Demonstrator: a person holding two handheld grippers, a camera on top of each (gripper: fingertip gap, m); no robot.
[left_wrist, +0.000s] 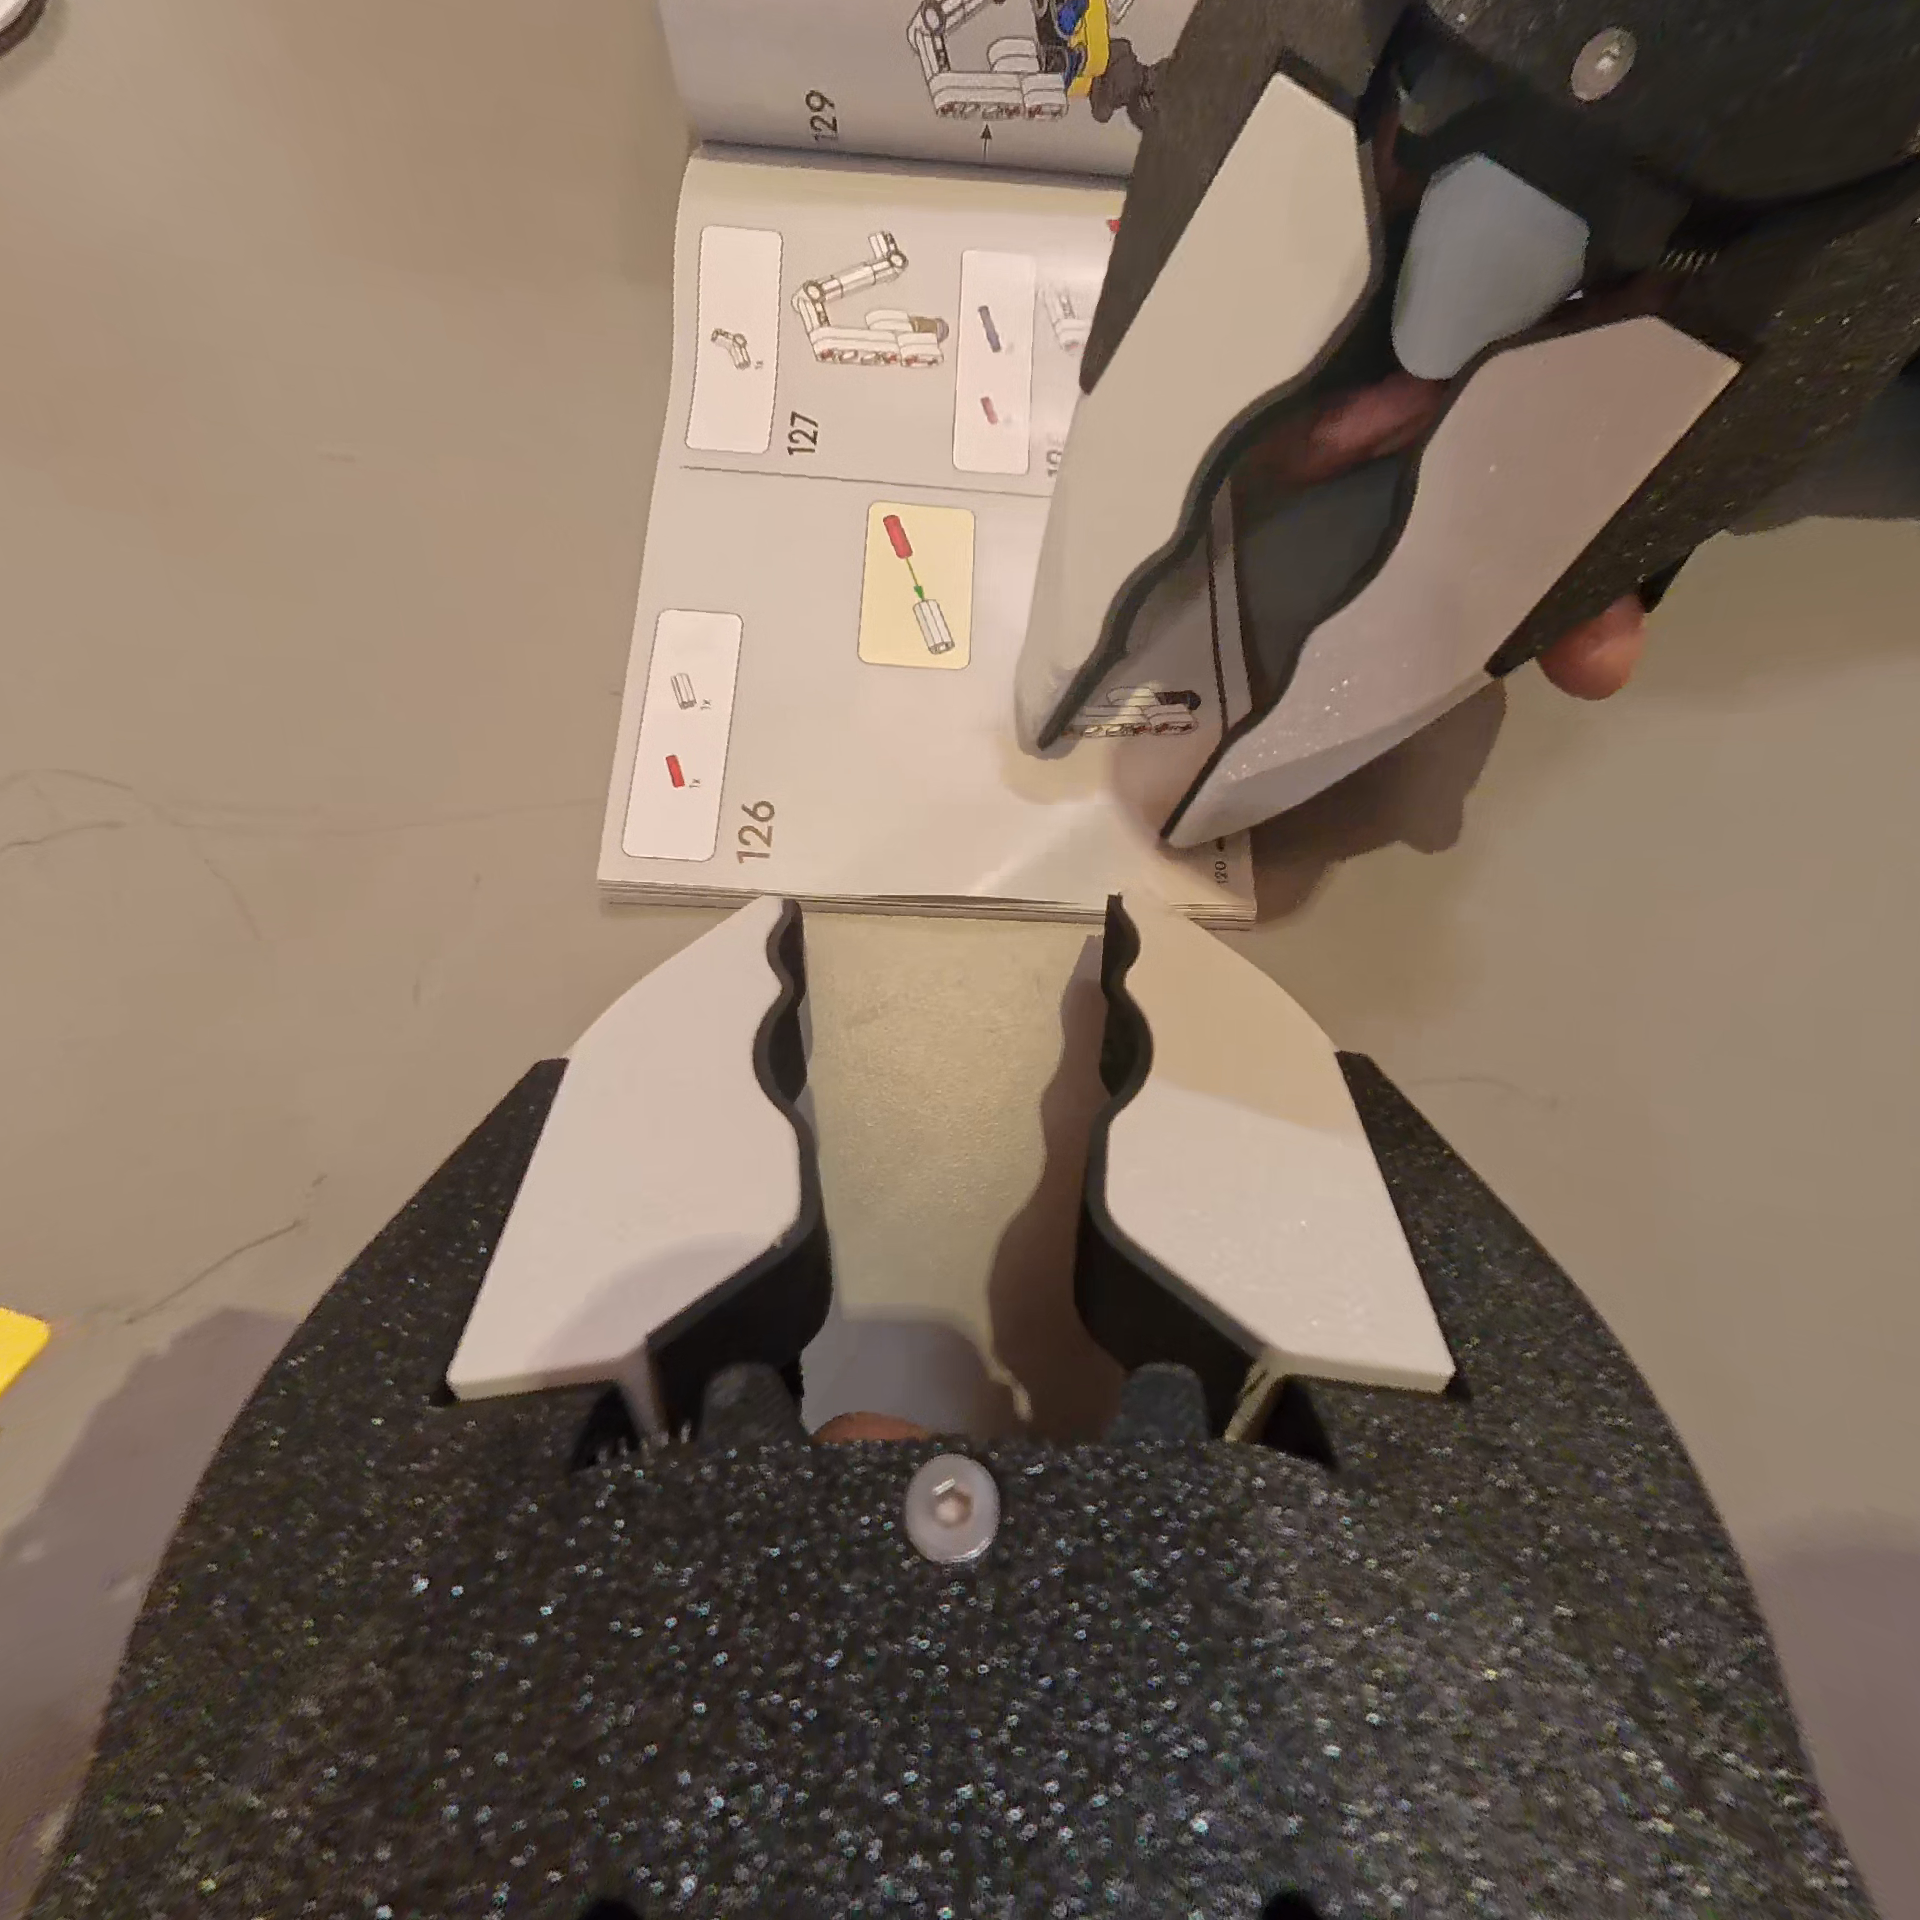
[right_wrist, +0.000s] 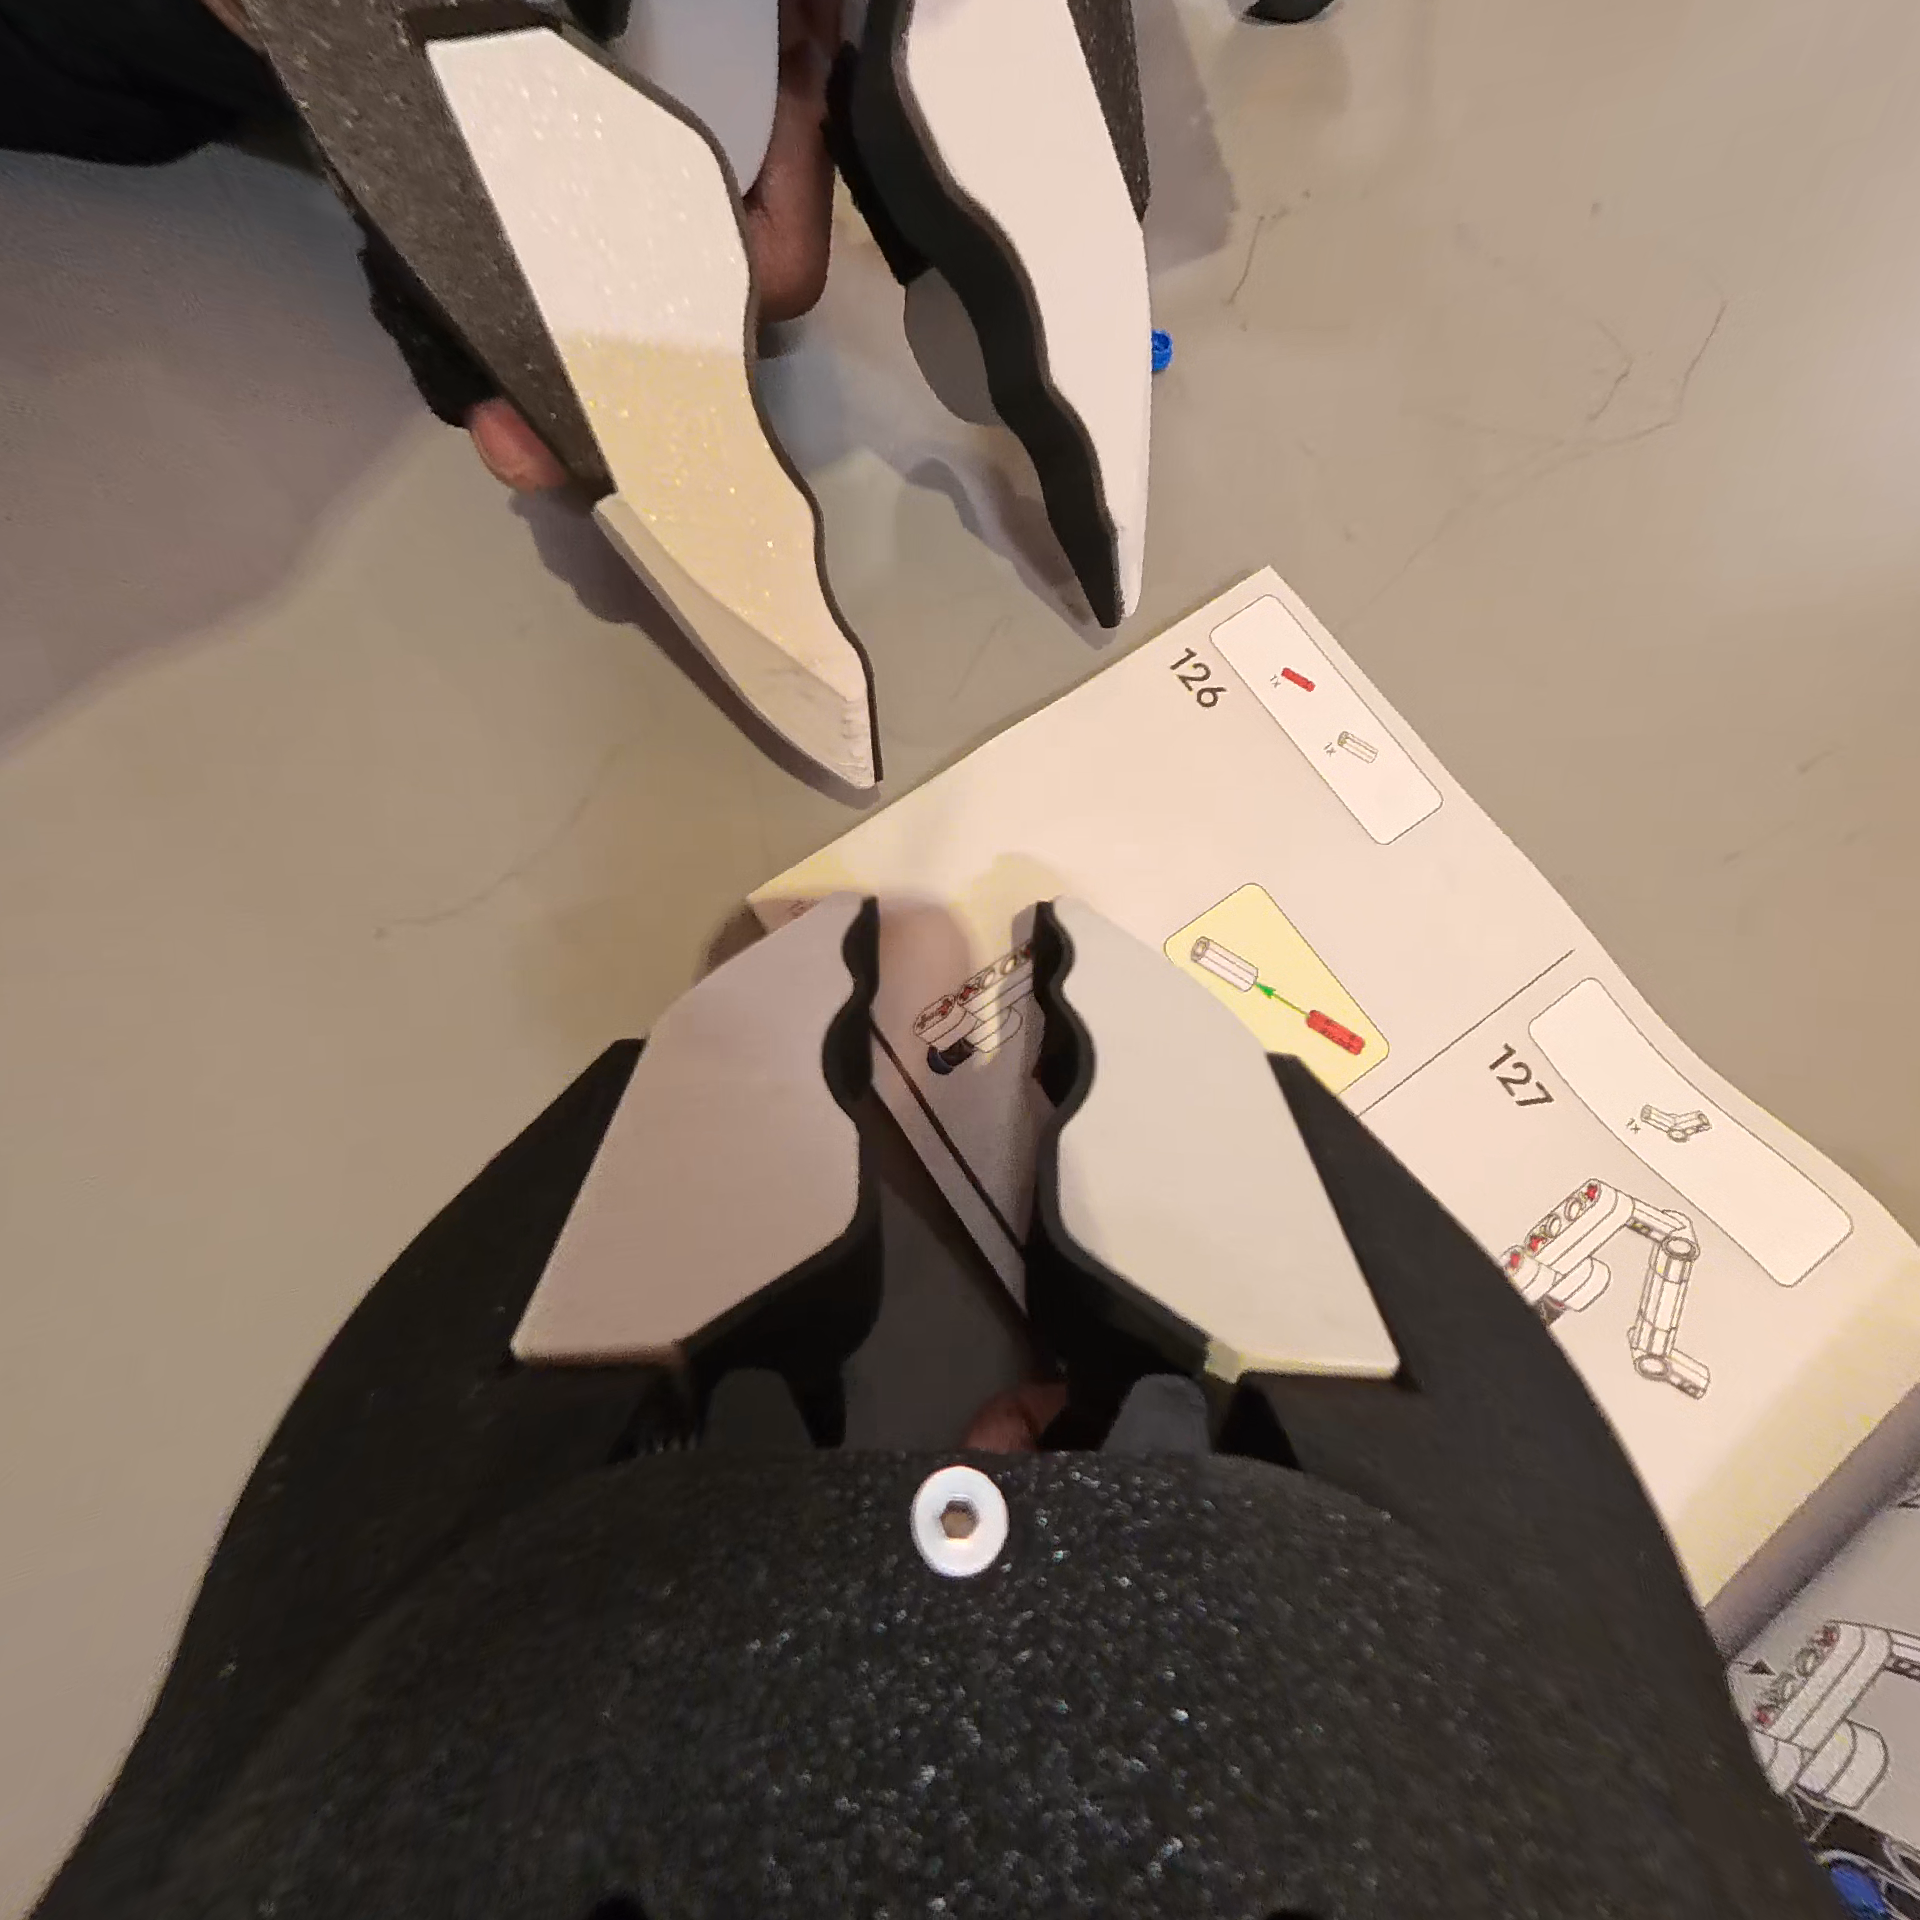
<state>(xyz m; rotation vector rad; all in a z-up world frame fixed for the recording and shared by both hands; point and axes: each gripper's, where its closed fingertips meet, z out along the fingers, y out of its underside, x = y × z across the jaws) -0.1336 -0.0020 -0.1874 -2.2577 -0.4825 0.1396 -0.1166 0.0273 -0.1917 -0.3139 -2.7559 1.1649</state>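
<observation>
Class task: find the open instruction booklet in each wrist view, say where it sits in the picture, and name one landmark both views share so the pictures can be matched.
Left wrist view: instruction booklet lies upper centre, just beyond the left tool.
Right wrist view: it runs diagonally from centre to lower right, under the right tool.
Shared landmark: the pale yellow panel on its page.

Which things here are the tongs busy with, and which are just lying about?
Busy with: open instruction booklet; right tongs, tips down on its page corner; left tongs, open, at its near edge.

Lying about: small blue piece on the table; yellow thing at the view's edge.
</observation>
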